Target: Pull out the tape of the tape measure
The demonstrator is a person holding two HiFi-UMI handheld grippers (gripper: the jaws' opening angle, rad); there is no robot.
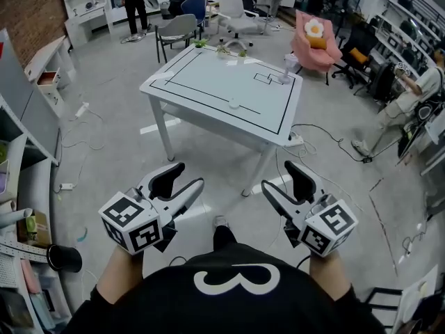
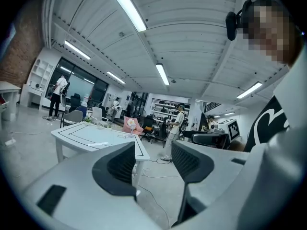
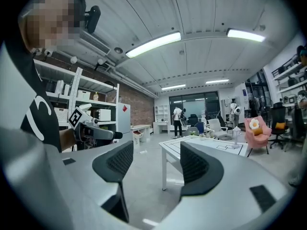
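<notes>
A white table (image 1: 208,92) with black lines stands a few steps ahead on the grey floor. A small pale round object (image 1: 234,104) lies near its front edge, too small to tell what it is. My left gripper (image 1: 186,178) is held low in front of my body, open and empty. My right gripper (image 1: 284,179) is beside it, also open and empty. In the left gripper view the jaws of the left gripper (image 2: 153,159) stand apart with the table (image 2: 91,138) beyond. The right gripper (image 3: 156,164) frames the table (image 3: 201,145) the same way.
A white upright item (image 1: 285,72) stands at the table's far right. Office chairs (image 1: 177,30) and a pink armchair (image 1: 316,44) sit behind it. Shelves (image 1: 21,186) line my left. Cables (image 1: 327,141) run over the floor. People stand at the back (image 1: 132,5) and right (image 1: 410,92).
</notes>
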